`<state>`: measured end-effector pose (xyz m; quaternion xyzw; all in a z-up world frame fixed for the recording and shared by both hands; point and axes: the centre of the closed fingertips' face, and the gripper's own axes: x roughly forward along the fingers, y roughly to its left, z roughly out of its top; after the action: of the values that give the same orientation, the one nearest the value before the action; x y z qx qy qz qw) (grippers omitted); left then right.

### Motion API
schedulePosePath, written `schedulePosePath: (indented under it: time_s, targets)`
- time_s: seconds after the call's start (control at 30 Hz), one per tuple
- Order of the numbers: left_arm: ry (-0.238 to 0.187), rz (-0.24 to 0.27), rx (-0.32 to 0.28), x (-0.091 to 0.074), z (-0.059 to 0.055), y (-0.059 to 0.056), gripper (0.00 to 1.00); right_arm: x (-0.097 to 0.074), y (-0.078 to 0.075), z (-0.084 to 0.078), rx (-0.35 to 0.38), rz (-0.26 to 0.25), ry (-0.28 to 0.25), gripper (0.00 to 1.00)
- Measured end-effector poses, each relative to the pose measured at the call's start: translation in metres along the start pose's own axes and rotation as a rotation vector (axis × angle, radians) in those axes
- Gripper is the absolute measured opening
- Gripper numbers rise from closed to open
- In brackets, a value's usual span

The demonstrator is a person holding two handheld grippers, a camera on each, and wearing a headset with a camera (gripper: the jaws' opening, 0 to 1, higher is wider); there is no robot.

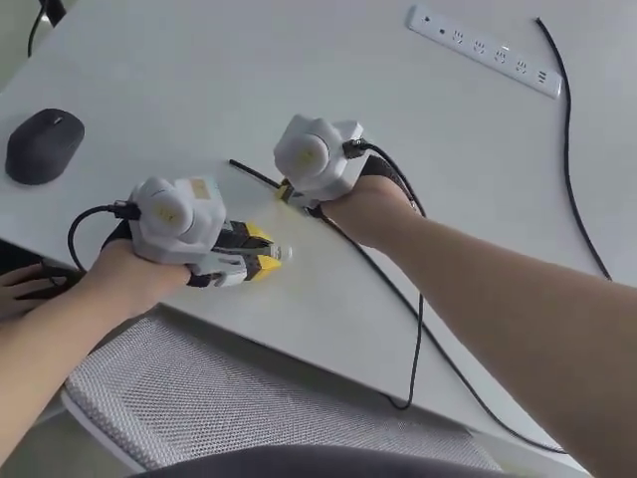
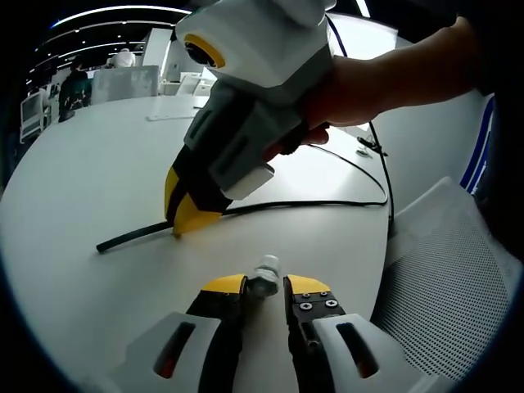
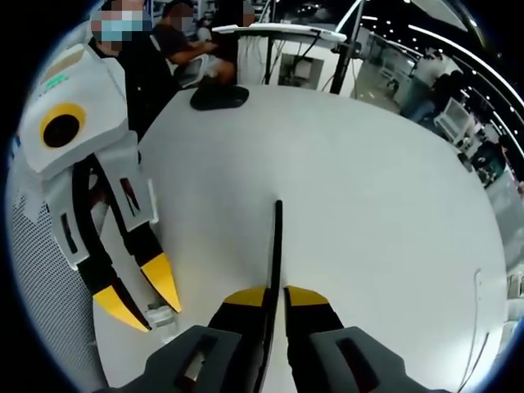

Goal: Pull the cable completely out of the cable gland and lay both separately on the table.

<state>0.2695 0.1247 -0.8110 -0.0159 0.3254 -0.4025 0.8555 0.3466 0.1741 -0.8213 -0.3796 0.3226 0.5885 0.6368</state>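
Gripping cable gland (image 2: pixel 264 270) in left gripper (image 2: pixel 266 285), right gripper (image 3: pixel 276 291) clamping cable (image 3: pixel 277 233), mouse (image 1: pixel 44 145) and power strip (image 1: pixel 485 50) well apart.

We see a black mouse (image 1: pixel 44 145) on the white table (image 1: pixel 199 70), well out to the left of the left claw (image 1: pixel 264 253). A white power strip (image 1: pixel 484 50) lies far beyond the right claw (image 1: pixel 289 194), up and to its right, set diagonally with its sockets up. A thin black cord (image 1: pixel 574 159) runs down the table past the strip's right end, well right of that claw. A grey mesh chair seat (image 1: pixel 239 398) sits under the table edge, behind the left claw. In the right gripper view, seated people (image 3: pixel 176 37) are beyond the table's far edge, ahead-left of the claw.
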Motion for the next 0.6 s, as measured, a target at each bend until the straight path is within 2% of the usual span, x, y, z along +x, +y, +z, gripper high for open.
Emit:
schedulePosePath:
  time_s: [0.3, 0.43, 0.6]
  targets:
    - [-0.007, 0.012, -0.008, -0.003, 0.003, 0.002, 0.21, -0.012, -0.004, 0.010, 0.037, -0.017, -0.046, 0.09]
    - [-0.019, 0.015, -0.018, -0.006, 0.007, 0.000, 0.23, -0.022, -0.007, 0.012, 0.066, -0.028, -0.071, 0.12]
    - [-0.044, 0.002, -0.013, -0.011, 0.018, -0.006, 0.25, -0.043, -0.009, 0.012, 0.115, -0.050, -0.112, 0.15]
